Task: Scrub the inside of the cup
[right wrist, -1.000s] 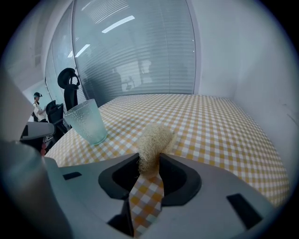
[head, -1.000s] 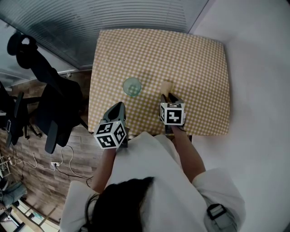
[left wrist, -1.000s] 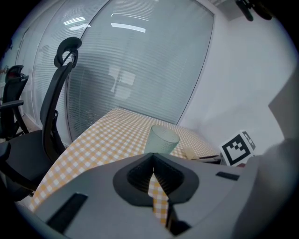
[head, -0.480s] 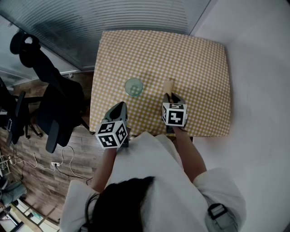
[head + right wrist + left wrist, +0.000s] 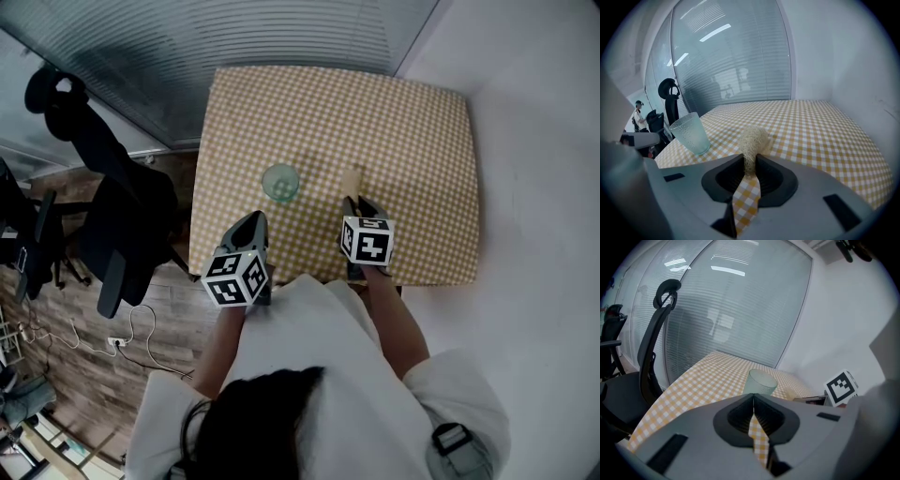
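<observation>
I see a bright, evenly lit room. Ceiling lights glare as streaks on the glass wall [image 5: 731, 65]. My two gripper views bulge round, with black corners. Shadows on the table [image 5: 403, 122] are soft.

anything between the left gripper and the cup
Nothing but bare checked tablecloth lies between the shut left gripper and the cup; the head view and the left gripper view both show it.
</observation>
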Tool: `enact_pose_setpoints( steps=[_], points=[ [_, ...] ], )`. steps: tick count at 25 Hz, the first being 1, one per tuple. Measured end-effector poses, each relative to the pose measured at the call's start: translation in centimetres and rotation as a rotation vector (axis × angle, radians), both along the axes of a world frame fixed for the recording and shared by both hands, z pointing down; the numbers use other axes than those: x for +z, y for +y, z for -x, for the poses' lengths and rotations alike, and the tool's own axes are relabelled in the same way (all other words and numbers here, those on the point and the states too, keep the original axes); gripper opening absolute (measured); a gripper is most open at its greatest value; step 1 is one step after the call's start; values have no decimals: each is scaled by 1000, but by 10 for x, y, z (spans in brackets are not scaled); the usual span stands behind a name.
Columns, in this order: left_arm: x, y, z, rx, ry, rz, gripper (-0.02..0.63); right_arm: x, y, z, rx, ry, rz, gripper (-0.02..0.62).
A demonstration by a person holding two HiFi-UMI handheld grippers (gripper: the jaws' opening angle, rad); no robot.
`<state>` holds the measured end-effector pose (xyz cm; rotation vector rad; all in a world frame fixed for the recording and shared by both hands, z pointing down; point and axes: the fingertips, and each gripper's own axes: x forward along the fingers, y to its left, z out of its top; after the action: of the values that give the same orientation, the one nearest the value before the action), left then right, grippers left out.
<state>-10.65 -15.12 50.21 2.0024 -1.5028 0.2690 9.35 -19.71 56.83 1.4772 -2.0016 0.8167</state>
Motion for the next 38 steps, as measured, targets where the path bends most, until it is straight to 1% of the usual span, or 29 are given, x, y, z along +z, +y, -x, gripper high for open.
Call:
enact_pose_setpoints(
  steps=[4,5,6,8,10,11,13,16,21,24,29,32,35,38],
  points=[
    [2,-4,-3,29,-6,-15,11,1,0,-3,38,-97,42,84],
    [3,-6,-5,42,-3,-17,42,-1,0,-5,48,-106,39,84],
    [5,-7,-6,55,-2,-16,106,-4,0,-6,54,-114,32,84],
    [10,-10,-8,78,-17,-6,168,-8,0,-7,59,-132,23,84],
    [17,-14,-13,105,-25,3,203,-10,-1,-8,59,-145,25,84],
    [20,-16,-17,124,-15,5,222,-10,-1,-9,61,-148,27,84],
    [23,-19,-26,158,8,9,280,-12,-1,-12,65,-162,22,84],
    [30,-25,-32,177,-17,19,327,-18,-1,-17,73,-179,18,84],
    [38,-36,-39,156,-22,26,362,-21,3,-29,89,-168,16,85],
    [45,-43,-41,152,-34,46,377,-20,2,-35,99,-158,21,84],
    [57,-54,-41,152,-99,61,377,-23,-3,-40,103,-148,12,85],
    [62,-56,-42,156,-135,53,377,-21,0,-40,98,-131,28,86],
    [60,-62,-47,156,-132,30,377,-22,-1,-40,90,-128,31,86],
    [63,-68,-49,159,-132,37,377,-22,-2,-40,78,-122,30,86]
  ],
)
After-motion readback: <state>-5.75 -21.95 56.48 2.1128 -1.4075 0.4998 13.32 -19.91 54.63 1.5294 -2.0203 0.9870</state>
